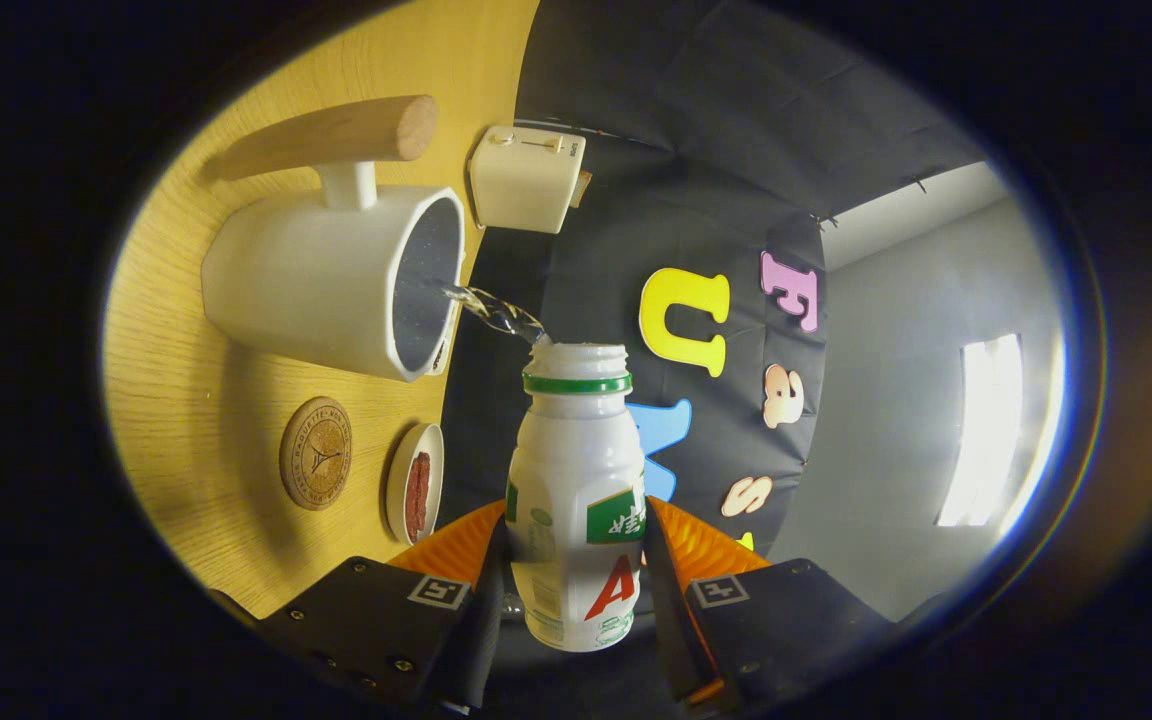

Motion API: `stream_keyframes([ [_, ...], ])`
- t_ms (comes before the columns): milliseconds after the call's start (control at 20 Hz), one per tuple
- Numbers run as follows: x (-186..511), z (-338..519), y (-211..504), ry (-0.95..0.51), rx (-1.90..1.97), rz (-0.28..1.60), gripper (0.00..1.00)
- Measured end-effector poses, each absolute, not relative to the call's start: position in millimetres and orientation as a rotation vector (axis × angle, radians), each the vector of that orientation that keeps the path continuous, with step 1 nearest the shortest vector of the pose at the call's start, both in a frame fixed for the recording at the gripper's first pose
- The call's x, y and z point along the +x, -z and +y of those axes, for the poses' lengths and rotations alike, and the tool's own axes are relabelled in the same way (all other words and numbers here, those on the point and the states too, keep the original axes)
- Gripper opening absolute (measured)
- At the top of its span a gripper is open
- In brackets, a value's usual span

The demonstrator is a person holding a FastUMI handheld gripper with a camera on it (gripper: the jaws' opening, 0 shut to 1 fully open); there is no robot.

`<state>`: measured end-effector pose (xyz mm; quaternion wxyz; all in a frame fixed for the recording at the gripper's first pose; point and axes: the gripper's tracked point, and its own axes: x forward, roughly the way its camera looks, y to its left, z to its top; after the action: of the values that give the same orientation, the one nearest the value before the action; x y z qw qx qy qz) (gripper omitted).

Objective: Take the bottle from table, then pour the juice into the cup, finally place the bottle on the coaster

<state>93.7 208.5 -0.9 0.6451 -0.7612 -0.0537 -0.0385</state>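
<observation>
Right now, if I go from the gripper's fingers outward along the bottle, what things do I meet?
The gripper is shut on the bottle → bottle's open mouth → stream of juice → white cup → toaster beyond.

Dim, rolled fisheye view; a bright ceiling light [981,430] glares, edges curve and blur

Staged kitchen booth: wooden table [186,400] with toaster [526,180] and coaster [316,453], black cloth wall [636,150] behind.
</observation>
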Motion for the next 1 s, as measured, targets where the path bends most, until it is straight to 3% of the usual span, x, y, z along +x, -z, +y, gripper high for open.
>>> stream_keyframes([
  [1000, 91.3, 211.6, -5.0, 0.087, -1.77, -0.137, 0.66],
])
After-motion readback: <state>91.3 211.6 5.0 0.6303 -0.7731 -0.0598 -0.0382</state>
